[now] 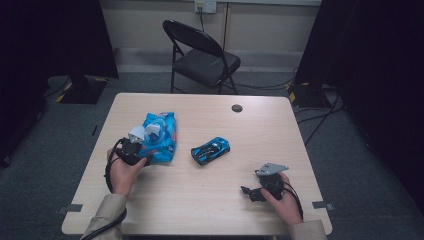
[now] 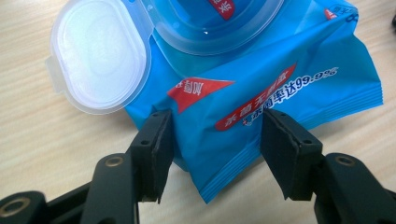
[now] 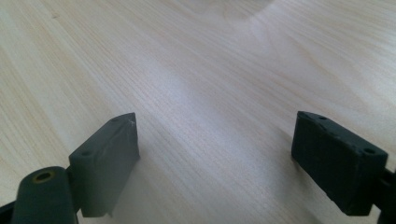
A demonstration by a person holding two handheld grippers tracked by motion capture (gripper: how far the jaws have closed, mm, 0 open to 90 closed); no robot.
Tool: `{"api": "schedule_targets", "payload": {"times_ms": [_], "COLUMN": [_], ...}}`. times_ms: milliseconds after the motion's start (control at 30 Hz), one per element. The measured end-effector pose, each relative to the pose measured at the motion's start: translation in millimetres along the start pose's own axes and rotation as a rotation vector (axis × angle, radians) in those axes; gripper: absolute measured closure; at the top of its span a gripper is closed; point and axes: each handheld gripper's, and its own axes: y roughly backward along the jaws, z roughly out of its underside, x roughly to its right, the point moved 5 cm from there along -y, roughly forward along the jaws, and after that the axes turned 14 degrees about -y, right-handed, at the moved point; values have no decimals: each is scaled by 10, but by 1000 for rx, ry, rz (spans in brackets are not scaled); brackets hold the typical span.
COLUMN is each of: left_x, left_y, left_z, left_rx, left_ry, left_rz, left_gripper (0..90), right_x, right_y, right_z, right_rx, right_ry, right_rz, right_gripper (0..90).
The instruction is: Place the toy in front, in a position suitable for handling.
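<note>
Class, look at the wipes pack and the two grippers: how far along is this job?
Done: the wipes pack has its lid flipped open. In hand: the left gripper straddles the pack's corner, jaws apart. Left: the right gripper is open over bare table, idle.

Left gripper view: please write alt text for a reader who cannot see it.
The left gripper is open, its black jaws straddling the near end of a blue wet-wipes pack lying on the pale wooden table. The pack's clear flip lid is swung open to the left.
</note>
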Motion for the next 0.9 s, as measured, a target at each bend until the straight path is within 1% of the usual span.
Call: {"api": "schedule_targets", "payload": {"times_ms": [33,67,267,300,333,400,433,500,533,567,600,633,667,700,800,833,867,900], "left_x": [0,-21,-72,-75,-82,-81,-76,-63,-52,-29,5,5,31,31,66,108,108,138], "left_y": [0,-28,-80,-83,-78,-72,-65,-46,-32,-18,23,23,72,72,148,200,200,221], "left_z": [0,-33,-81,-85,-82,-69,-61,-41,-31,-31,-28,-28,-34,-34,-49,-66,-66,-77], "left_rx": [0,0,9,15,18,38,50,58,62,71,76,76,87,87,108,125,125,129], "left_ry": [0,1,5,12,11,22,34,44,46,52,33,33,17,17,8,6,6,-1], "left_rz": [0,12,19,20,24,26,29,36,39,40,38,38,41,41,49,69,69,81], "left_gripper": [440,439,439,439,440,439,439,421,378,378,328,316,305,297,283,296,290,290], "right_x": [0,0,0,0,0,0,0,0,0,0,0,0,0,0,0,0,0,0], "right_y": [0,0,0,0,0,0,0,0,0,0,0,0,0,0,1,0,0,0], "right_z": [0,0,0,0,0,0,0,0,0,0,0,0,0,0,0,0,0,0], "right_rx": [0,0,0,0,0,0,0,0,0,0,0,0,0,0,-1,0,0,0], "right_ry": [0,0,0,0,0,0,0,0,0,0,0,0,0,0,0,1,1,0], "right_rz": [0,0,0,0,0,0,0,0,0,0,0,0,0,0,0,0,0,0], "right_gripper": [142,142,142,142,142,142,142,142,142,142,142,142,142,142,142,142,142,142]}}
